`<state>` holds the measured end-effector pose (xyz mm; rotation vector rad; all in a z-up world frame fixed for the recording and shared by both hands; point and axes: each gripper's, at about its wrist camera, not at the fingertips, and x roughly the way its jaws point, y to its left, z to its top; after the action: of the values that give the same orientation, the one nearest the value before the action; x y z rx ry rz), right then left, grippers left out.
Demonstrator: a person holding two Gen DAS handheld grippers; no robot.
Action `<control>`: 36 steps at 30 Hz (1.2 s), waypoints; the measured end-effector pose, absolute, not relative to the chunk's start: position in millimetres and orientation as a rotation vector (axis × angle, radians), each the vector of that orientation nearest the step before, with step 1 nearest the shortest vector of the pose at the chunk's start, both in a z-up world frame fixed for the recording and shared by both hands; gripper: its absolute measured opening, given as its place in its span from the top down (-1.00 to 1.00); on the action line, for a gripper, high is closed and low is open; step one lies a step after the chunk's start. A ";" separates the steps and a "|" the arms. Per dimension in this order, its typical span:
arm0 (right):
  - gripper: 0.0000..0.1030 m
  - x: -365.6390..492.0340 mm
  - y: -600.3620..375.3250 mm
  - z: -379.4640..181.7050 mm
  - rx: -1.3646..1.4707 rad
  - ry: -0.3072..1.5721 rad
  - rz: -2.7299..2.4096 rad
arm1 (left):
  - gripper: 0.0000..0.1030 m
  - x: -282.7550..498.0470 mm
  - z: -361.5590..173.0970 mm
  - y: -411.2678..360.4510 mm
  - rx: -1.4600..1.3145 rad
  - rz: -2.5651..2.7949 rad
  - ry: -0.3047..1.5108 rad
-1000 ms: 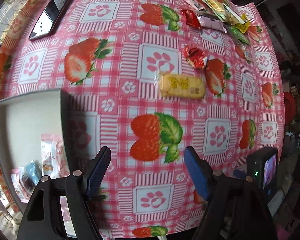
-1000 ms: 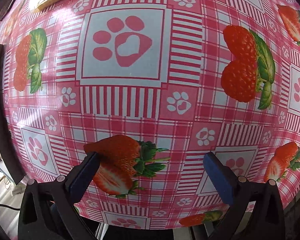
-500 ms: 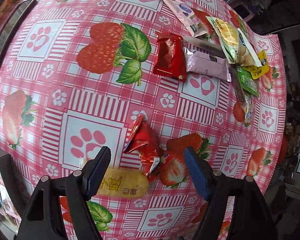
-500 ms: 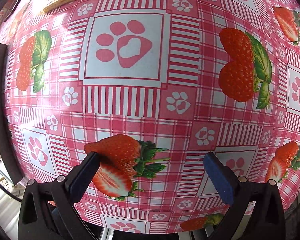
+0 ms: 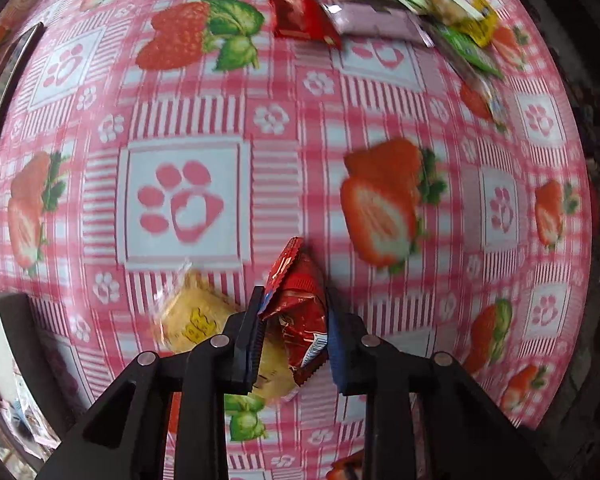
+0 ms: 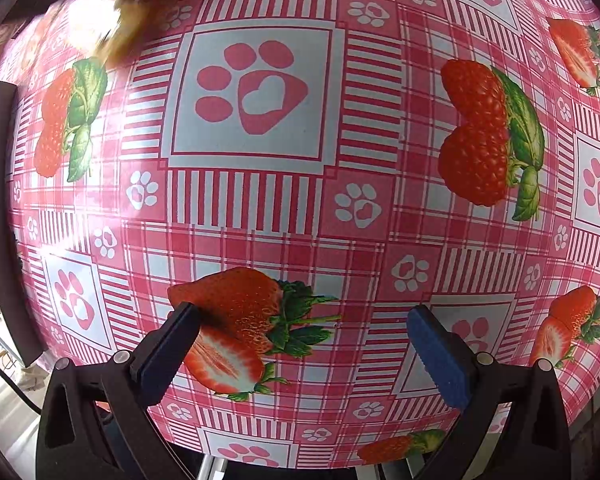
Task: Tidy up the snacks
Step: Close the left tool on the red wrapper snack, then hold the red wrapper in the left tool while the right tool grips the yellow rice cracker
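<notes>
Pinching a crinkled red snack packet between its two pads, the left tool is clenched on that packet, which stands nearly upright in the gap with its serrated top edge poking out beyond the fingertips. Just beside the packet, on the left and partly under the left finger, lies a yellow wrapped cake flat on the bench, which is covered in a pink checked cloth printed with strawberries and paw marks. Whether the red packet touches the cloth cannot be told from the left wrist view.

Well apart from the tool, along the far edge of the bench, lies a loose row of more snacks: a second red packet, a pale pink packet, a green sachet and a yellow sachet, overlapping one another and blurred. At the left edge a dark tray shows its rim, with some wrappers inside it.

The right tool hangs released over bare cloth, its blue pads wide apart with nothing between them. The yellow cake appears as a blur at the top left of the right wrist view, far from this tool.
</notes>
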<state>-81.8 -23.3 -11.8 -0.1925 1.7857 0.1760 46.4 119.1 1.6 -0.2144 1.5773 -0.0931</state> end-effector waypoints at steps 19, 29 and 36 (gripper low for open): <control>-1.00 -93.0 -24.6 -5.8 -0.190 1.735 0.178 | 0.40 -85.5 31.5 180.8 -0.209 -0.145 1.551; -1.00 -91.6 -24.9 -6.4 -0.193 1.758 0.176 | 0.40 -119.8 13.1 217.3 -0.218 -0.018 1.624; -1.00 -72.0 -19.1 -16.1 -0.197 1.878 0.154 | 0.38 -124.0 12.4 218.5 -0.170 -0.039 1.612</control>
<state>-72.0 -19.1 -16.1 -0.1969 1.8781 0.1541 -124.0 218.5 12.4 -0.1700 1.6116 -0.0386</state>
